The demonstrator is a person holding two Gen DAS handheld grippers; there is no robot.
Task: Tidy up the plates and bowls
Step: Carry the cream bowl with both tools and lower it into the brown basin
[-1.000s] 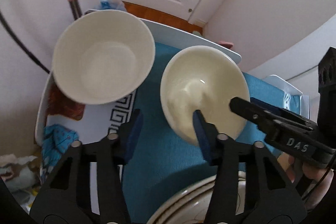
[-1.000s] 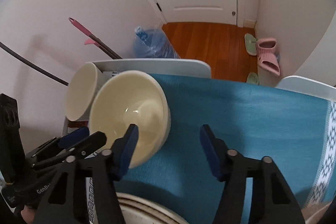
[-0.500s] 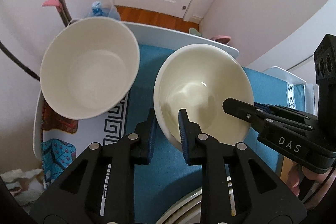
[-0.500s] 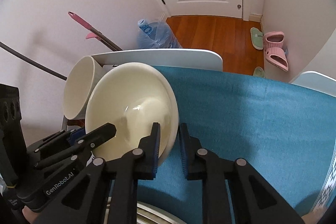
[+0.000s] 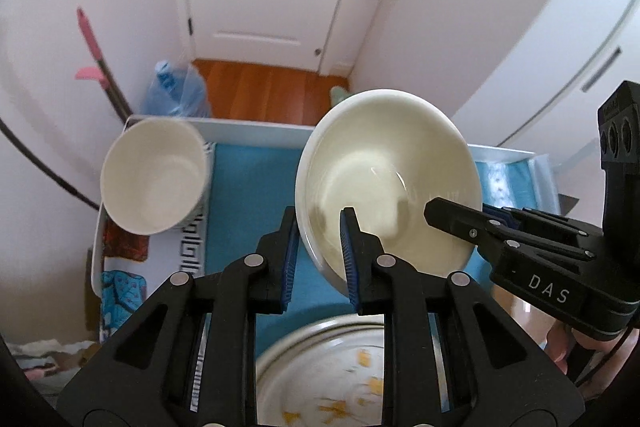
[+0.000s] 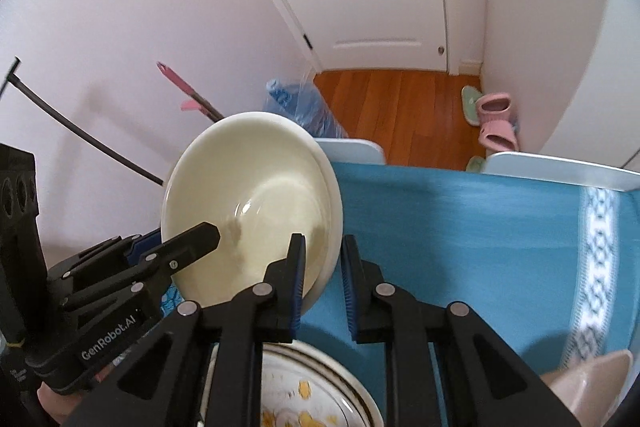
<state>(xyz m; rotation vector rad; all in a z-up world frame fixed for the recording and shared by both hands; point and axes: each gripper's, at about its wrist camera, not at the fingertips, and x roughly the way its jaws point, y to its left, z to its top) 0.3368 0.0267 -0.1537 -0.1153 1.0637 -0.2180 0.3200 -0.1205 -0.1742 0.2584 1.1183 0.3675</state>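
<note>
A cream bowl (image 5: 386, 183) hangs above the blue tablecloth, held from both sides. My left gripper (image 5: 318, 247) is shut on its near-left rim; the right gripper's black body (image 5: 532, 251) comes in from the right and grips the opposite rim. In the right wrist view the same cream bowl (image 6: 248, 199) is tilted, with my right gripper (image 6: 322, 279) shut on its near rim and the left gripper (image 6: 132, 263) clamped on the far left edge. A white bowl (image 5: 154, 175) stays on the table at the left. A patterned plate (image 5: 332, 379) lies directly below.
The blue tablecloth (image 6: 460, 235) covers a white table (image 5: 256, 125). A pink dish edge (image 6: 588, 383) shows at the lower right. Beyond the table are a wooden floor, a water bottle (image 6: 296, 103), pink slippers (image 6: 496, 119), a door and a mop handle (image 5: 102, 67).
Both grippers went from open beside the cream bowl to shut on its rim. Together they have lifted it off the cloth; the white bowl stayed down on the table.
</note>
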